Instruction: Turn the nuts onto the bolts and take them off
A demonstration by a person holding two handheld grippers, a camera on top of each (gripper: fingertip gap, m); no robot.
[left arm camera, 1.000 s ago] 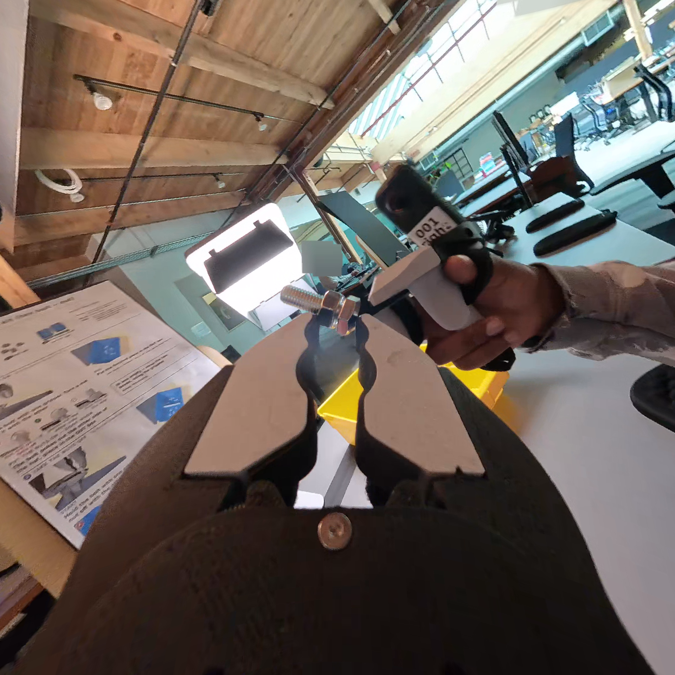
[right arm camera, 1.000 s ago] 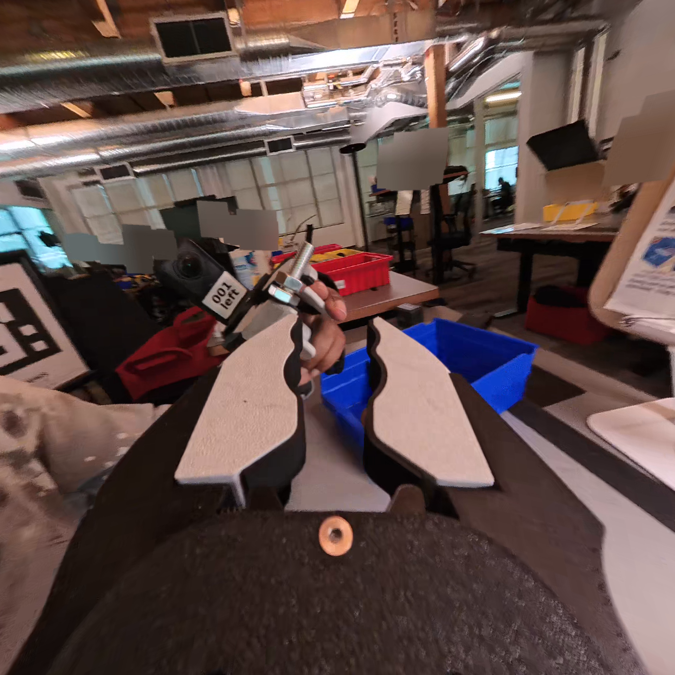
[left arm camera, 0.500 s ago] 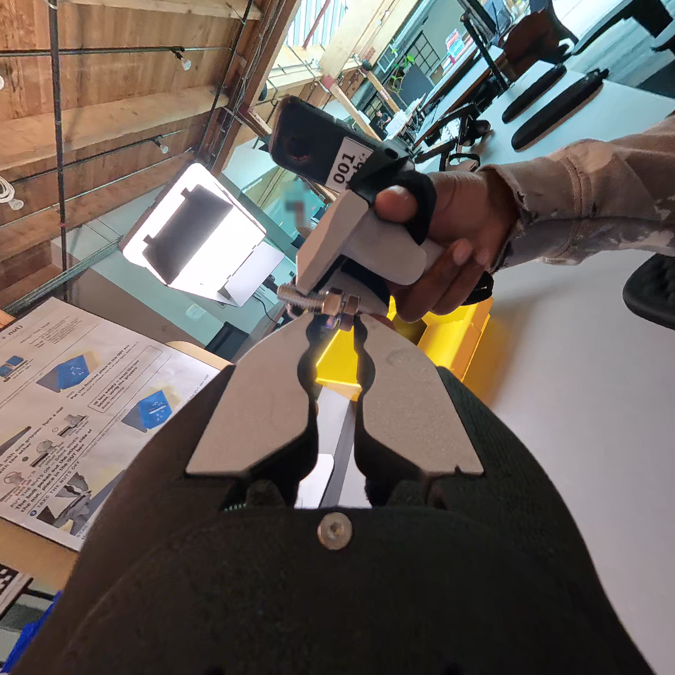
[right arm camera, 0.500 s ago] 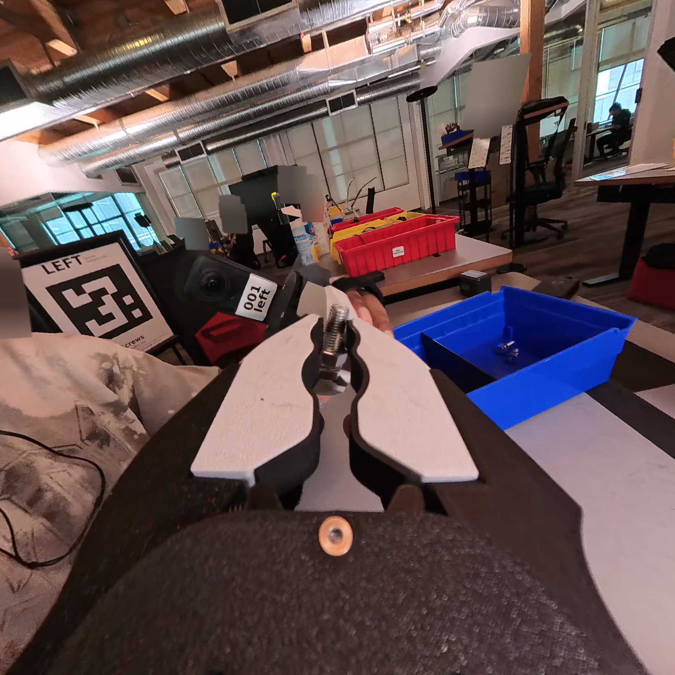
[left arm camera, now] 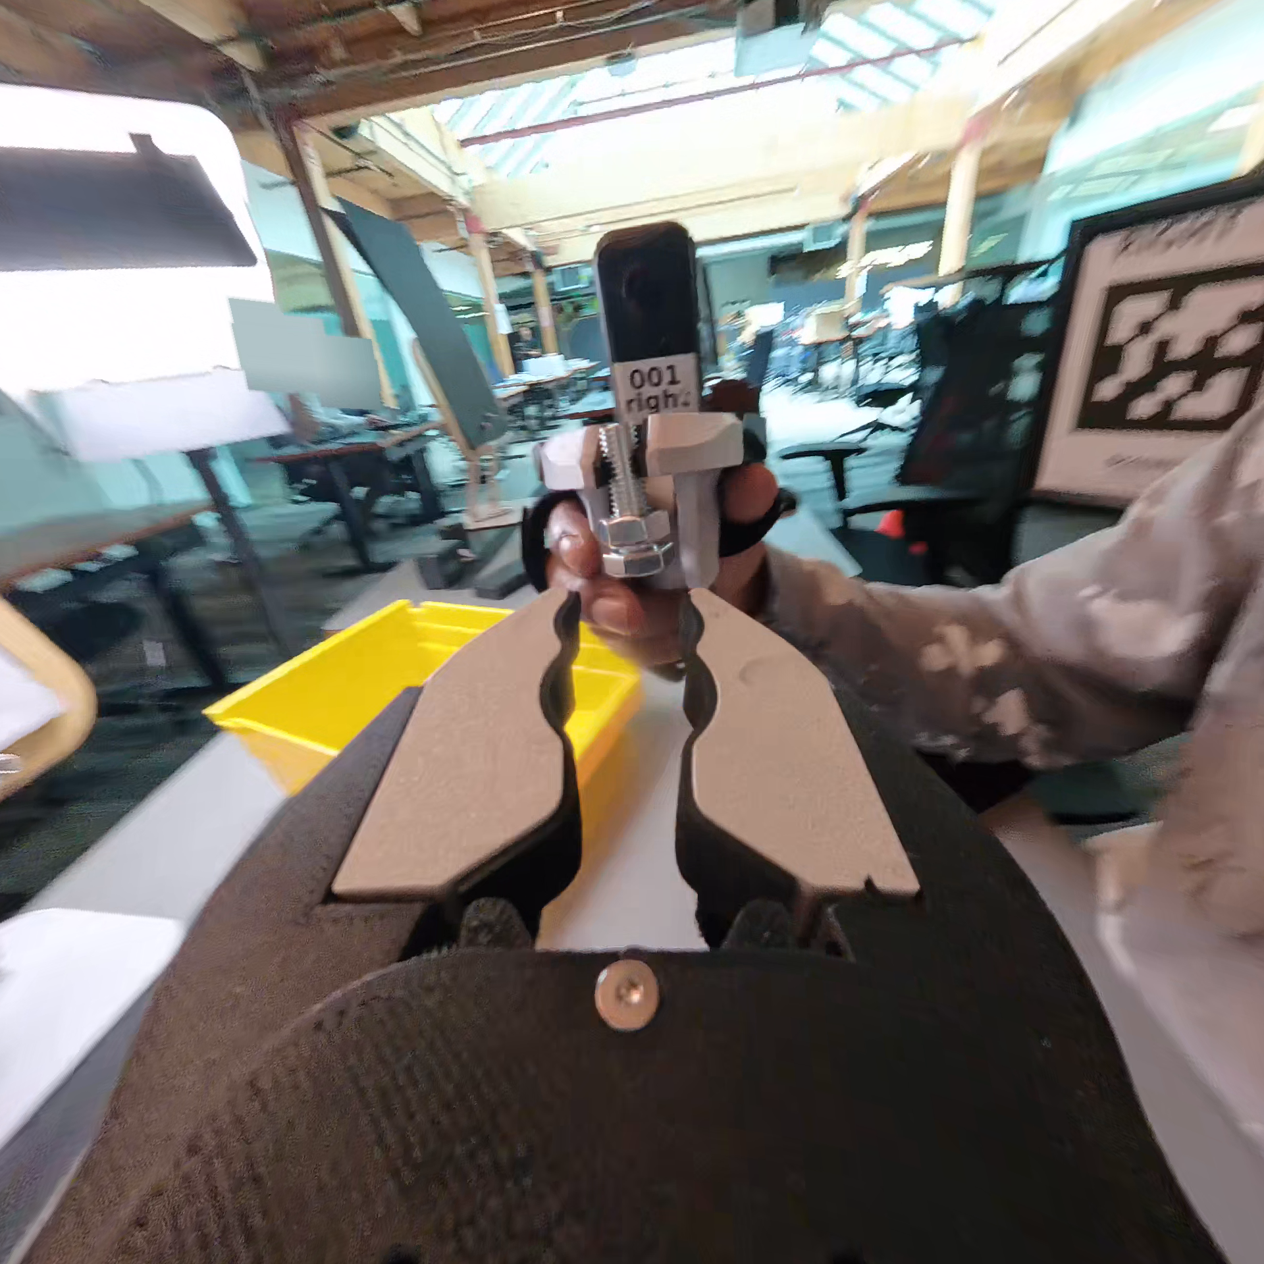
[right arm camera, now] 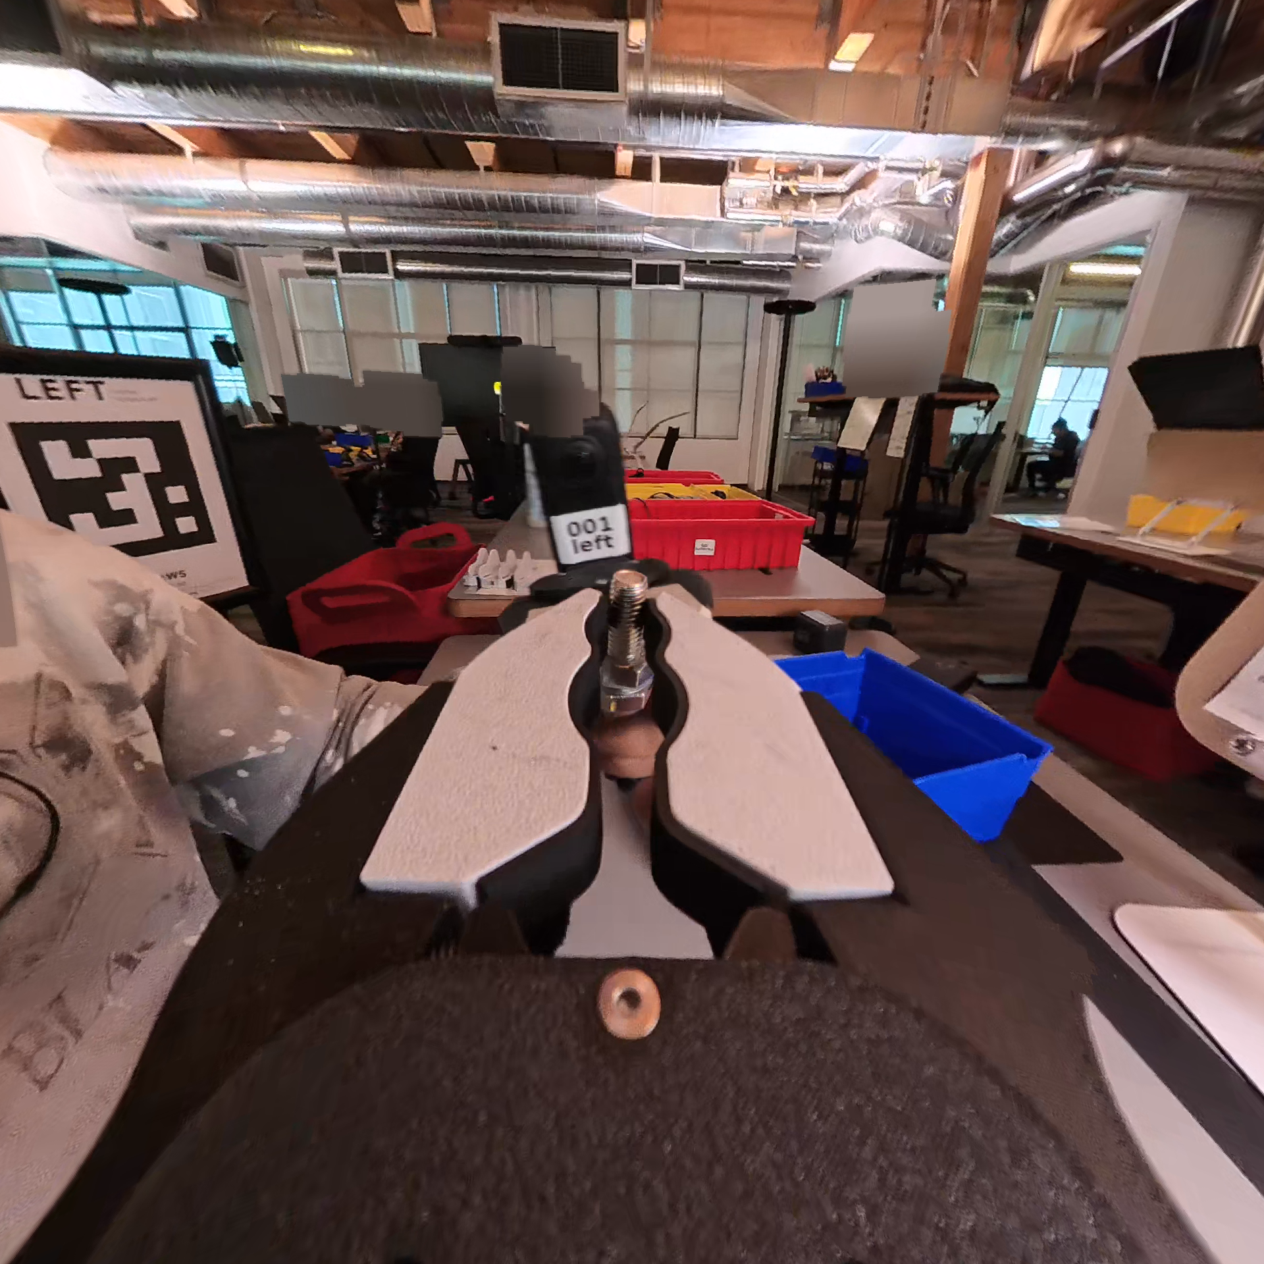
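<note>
A: Since half a second ago the bolt (right arm camera: 628,633) has changed grippers: the left gripper (left arm camera: 626,615), which pinched its head end, now stands with its fingers apart and empty, and the right gripper (right arm camera: 626,619) alone carries it.

B: What is the room like?

A: An open workshop with wooden beams and silver ducts overhead. Under the bolt runs a pale grey tabletop (right arm camera: 636,882). A blue bin (right arm camera: 957,739) sits on it to the right of the bolt in the right wrist view; a yellow bin (left arm camera: 356,691) sits below and left of the bolt in the left wrist view. Behind the bolt, a farther table carries red trays (right arm camera: 711,530), and a black-and-white marker board (right arm camera: 109,479) stands far left of it.

B: And the bolt against the grippers?

A: Upright, threaded end up. The right gripper is clamped on its shank, tips closed round the threads. A hex nut (left arm camera: 635,530) sits low on the shank, right above the flanged head (left arm camera: 636,562). The head hangs just beyond the left gripper's tips, apart from them.
</note>
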